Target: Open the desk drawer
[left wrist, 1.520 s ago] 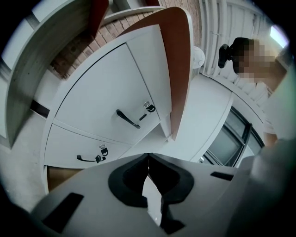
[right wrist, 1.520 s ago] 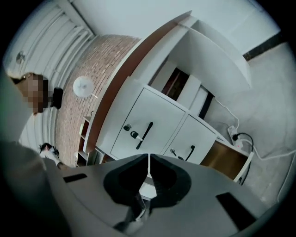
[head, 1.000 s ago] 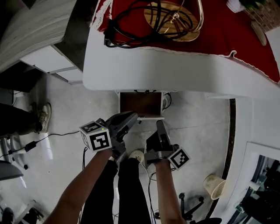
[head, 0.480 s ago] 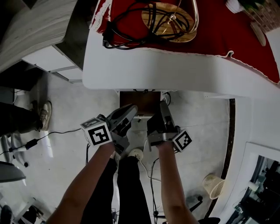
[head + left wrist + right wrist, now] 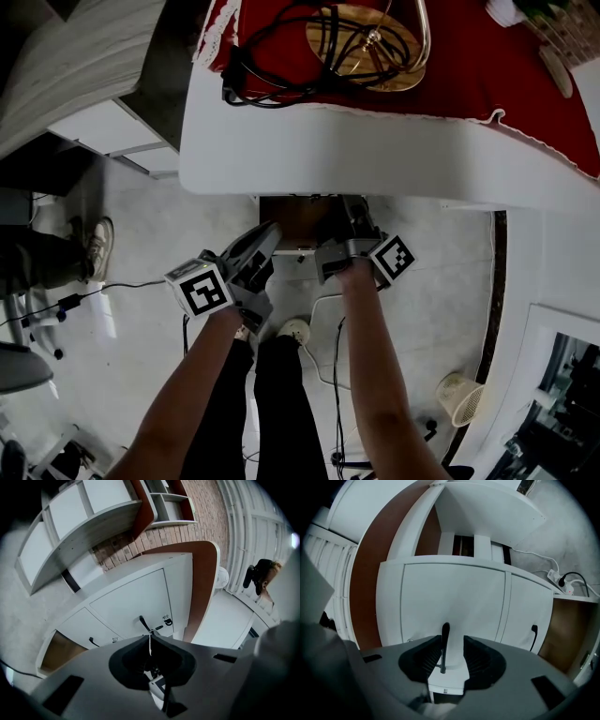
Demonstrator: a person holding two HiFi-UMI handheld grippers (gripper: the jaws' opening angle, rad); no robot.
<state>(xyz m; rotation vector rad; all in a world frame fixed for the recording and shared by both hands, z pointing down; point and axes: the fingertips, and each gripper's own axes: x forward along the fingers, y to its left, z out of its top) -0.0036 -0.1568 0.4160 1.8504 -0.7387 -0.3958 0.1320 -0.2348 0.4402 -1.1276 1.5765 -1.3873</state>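
The white drawer cabinet (image 5: 292,221) stands under the white desk's (image 5: 375,150) front edge. In the right gripper view its drawer front (image 5: 454,602) fills the frame, and the black bar handle (image 5: 444,644) stands upright between my right gripper's (image 5: 453,654) pads, close to the left pad. That gripper's jaws are opening, and a gap shows beside the handle. In the head view the right gripper (image 5: 349,217) reaches under the desk edge. My left gripper (image 5: 265,236) hovers to the left, shut and empty (image 5: 150,643), pointing at a drawer handle (image 5: 145,623) and a lock (image 5: 167,619).
A red cloth (image 5: 487,66) with a gold lamp base (image 5: 370,42) and black cables lies on the desk. A power strip (image 5: 561,584) lies on the floor beside the cabinet. A second handle (image 5: 533,637) and an open brown compartment (image 5: 568,630) sit to the right. A wastebasket (image 5: 459,399) stands at the lower right.
My right gripper has moved forward to the cabinet, under the desk edge. My left gripper has shifted only a little.
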